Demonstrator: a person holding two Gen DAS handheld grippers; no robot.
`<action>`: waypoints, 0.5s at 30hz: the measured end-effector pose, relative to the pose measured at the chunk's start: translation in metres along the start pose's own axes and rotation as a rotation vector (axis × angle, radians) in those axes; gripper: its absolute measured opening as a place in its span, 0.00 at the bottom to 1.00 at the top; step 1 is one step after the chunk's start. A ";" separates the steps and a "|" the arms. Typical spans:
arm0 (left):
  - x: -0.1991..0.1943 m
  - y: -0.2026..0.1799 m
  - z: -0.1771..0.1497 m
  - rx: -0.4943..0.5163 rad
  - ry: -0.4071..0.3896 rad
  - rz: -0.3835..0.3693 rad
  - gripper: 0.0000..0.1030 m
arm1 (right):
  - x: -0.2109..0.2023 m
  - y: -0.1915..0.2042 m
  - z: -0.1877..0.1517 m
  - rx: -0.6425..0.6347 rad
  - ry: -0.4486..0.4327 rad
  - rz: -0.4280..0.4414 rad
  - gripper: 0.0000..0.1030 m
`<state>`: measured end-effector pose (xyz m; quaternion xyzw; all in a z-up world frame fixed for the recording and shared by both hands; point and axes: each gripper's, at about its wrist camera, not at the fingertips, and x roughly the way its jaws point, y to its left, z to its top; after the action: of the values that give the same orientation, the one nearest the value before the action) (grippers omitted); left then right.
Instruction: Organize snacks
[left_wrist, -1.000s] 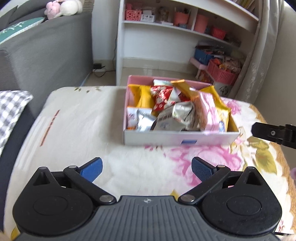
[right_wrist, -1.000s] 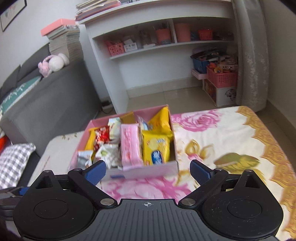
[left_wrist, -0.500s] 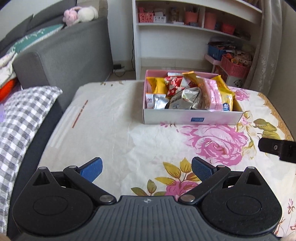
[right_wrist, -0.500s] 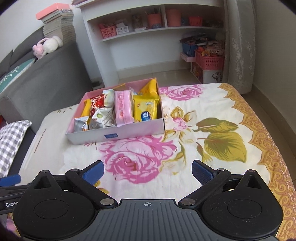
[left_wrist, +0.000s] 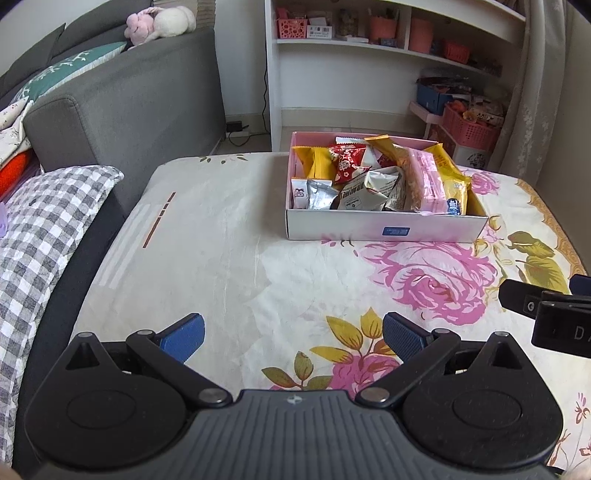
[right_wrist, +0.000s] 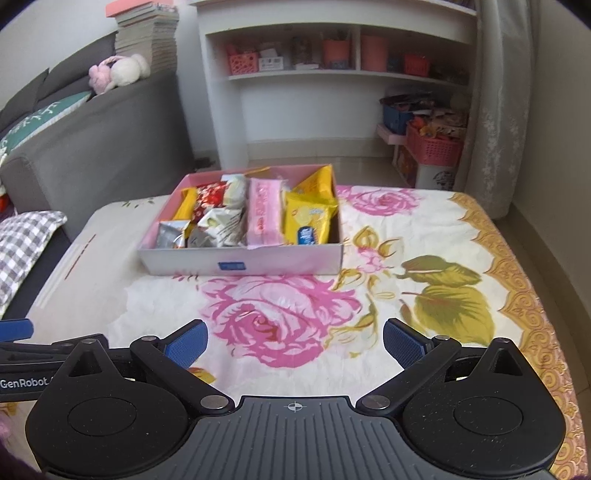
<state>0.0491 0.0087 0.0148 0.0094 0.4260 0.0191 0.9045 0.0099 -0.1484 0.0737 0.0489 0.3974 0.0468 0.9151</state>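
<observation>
Grey sofa (left_wrist: 122, 96) stood at far left, a pink-and-white plush toy (left_wrist: 160, 22) on its back, a checked cushion (left_wrist: 40, 229) below it. The worktop wore a floral cloth (left_wrist: 229, 258), plain cream on its left part, pink roses toward the right. Left tongs (left_wrist: 293, 336) hung over the near edge of the cloth, blue pads spread wide, nothing between them. Snack box (left_wrist: 384, 230), pink inside and pale outside, sat on the far middle of the cloth, well apart from both tongs. It was packed: yellow packet (left_wrist: 317, 162) at its left end, then a red packet (left_wrist: 347, 162), silver foil packets (left_wrist: 373, 188) at the front, a long pink packet (left_wrist: 424, 184), and a yellow biscuit packet (left_wrist: 452, 181) against the right wall. Right tongs (right_wrist: 293, 341) hung beside the left pair over a large pink rose, pads likewise spread and empty. White shelving (right_wrist: 332, 77) with pink baskets stood behind; a curtain (right_wrist: 491, 103) hung at far right.
</observation>
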 end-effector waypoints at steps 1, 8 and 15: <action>-0.001 0.001 0.000 0.000 0.000 0.003 1.00 | 0.001 0.000 0.000 0.002 0.004 0.003 0.99; 0.000 0.000 -0.001 0.002 0.004 0.014 1.00 | -0.001 0.002 -0.002 0.003 0.008 0.014 0.99; -0.003 0.000 0.000 0.005 -0.004 0.011 1.00 | -0.003 0.002 -0.002 0.009 0.008 0.012 0.99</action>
<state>0.0473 0.0082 0.0167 0.0141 0.4240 0.0229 0.9053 0.0066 -0.1471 0.0750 0.0551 0.4009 0.0506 0.9130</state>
